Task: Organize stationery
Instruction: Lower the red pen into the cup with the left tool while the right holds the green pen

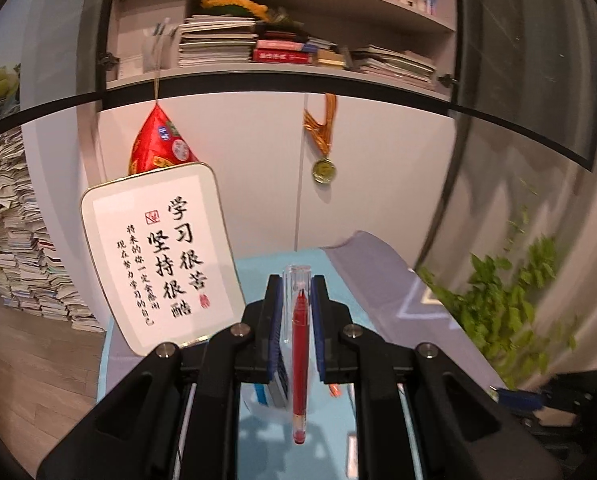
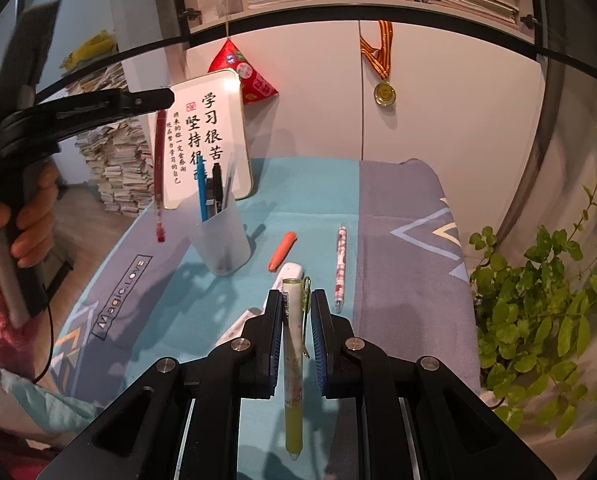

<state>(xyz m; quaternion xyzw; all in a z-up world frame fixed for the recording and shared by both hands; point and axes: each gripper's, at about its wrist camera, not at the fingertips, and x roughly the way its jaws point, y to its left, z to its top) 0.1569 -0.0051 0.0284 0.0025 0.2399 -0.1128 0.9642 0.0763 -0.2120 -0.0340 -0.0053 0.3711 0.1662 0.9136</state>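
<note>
Closest to me, the right gripper (image 2: 297,304) pinches a yellow-green pen (image 2: 293,364), its long axis running up between the jaws, tip nearest the camera. Only the right wrist view shows the table (image 2: 398,240) past it: an orange marker (image 2: 282,257) and a patterned pen (image 2: 340,264) lying flat, and a translucent cup (image 2: 222,240) holding blue and black pens upright. Left of the cup, the left gripper (image 1: 297,300) clamps a red pen (image 1: 299,364), hanging vertically above the cloth. A calligraphy tin lid (image 2: 214,136) leans behind.
</note>
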